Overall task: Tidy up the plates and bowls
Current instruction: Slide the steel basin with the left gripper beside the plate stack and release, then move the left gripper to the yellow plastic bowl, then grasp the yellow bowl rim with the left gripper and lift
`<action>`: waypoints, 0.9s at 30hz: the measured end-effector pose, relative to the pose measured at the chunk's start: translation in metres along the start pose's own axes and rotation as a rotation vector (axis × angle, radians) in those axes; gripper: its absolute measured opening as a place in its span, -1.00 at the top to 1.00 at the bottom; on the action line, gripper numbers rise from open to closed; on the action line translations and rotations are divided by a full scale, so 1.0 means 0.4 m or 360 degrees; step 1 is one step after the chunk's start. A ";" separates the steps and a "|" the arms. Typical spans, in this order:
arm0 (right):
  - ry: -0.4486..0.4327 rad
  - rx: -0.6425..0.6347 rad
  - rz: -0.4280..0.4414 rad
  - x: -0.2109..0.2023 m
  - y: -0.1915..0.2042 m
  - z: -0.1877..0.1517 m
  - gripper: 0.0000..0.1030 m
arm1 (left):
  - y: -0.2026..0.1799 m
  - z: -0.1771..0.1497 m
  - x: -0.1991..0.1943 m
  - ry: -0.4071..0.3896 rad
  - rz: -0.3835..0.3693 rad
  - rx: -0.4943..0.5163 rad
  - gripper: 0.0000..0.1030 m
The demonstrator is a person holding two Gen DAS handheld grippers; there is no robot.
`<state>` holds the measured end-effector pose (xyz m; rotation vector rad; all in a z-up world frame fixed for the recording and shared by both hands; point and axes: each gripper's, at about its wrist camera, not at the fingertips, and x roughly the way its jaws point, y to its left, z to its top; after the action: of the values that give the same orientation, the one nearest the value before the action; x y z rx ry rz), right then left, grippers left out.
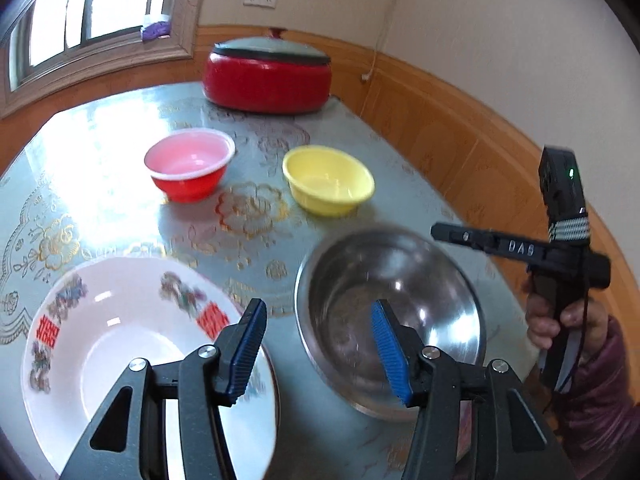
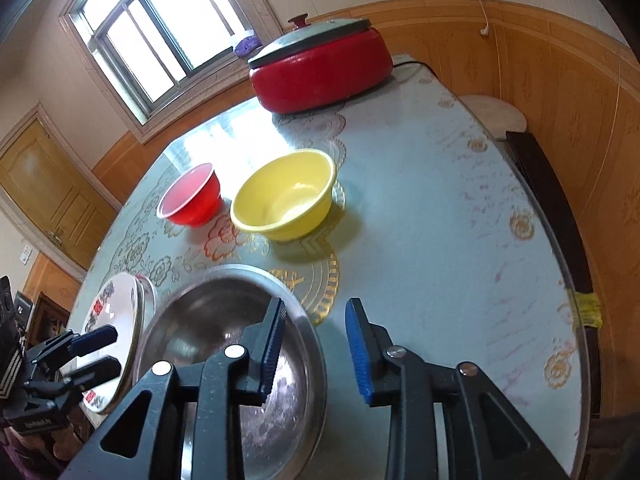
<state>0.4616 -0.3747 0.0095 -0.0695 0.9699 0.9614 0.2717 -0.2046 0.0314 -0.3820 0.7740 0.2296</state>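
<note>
A steel bowl sits at the table's near edge. A white plate with red and floral print lies to its left. A red bowl and a yellow bowl stand farther back. My left gripper is open and empty, its jaws straddling the gap between plate and steel bowl. My right gripper is open and empty, with its left finger over the steel bowl's right rim; in the left wrist view its body is at the right.
A red electric pot with a grey lid stands at the table's far end. The table has a floral cloth; its right edge runs along a wood-panelled wall. A dark chair stands by that edge.
</note>
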 end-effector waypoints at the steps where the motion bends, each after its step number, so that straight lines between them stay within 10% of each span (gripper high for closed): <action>1: -0.0009 0.0000 0.0002 0.001 0.000 0.014 0.33 | 0.003 0.015 0.001 -0.0034 0.0012 -0.0002 -0.08; 11: 0.0018 0.0157 0.0095 0.103 -0.020 0.143 0.45 | 0.040 0.174 0.154 0.0097 0.0043 -0.0128 -0.11; 27: 0.0183 0.0214 0.0042 0.276 -0.041 0.223 0.81 | 0.091 0.283 0.395 0.0327 -0.0056 -0.0263 0.47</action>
<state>0.5552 -0.2718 -0.0228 0.0009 1.1416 0.9217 0.4409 -0.1146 -0.0173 -0.5816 0.9525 0.2244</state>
